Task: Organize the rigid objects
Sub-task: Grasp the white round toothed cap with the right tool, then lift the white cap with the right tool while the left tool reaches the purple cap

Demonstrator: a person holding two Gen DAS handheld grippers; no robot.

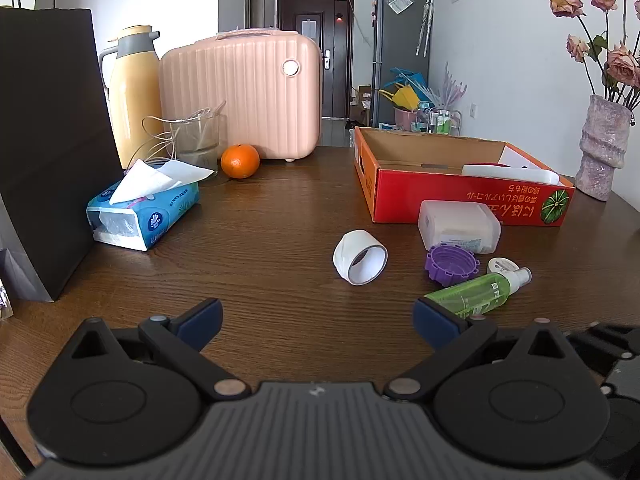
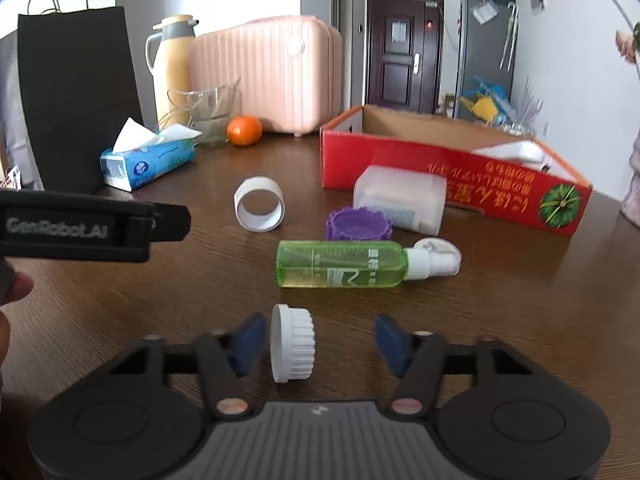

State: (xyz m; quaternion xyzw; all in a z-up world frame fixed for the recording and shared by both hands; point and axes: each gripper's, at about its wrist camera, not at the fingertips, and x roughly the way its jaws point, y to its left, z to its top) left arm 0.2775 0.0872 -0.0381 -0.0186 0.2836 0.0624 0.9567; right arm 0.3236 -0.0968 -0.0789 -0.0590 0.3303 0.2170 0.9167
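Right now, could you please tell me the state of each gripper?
Left gripper: open, holding nothing.
Right gripper: open around the white cap, which stands on edge by the left pad; not gripped.

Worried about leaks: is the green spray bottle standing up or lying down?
Lying down. The green spray bottle rests on its side on the table, white nozzle pointing toward the red box. Liquid pools along its lower side.
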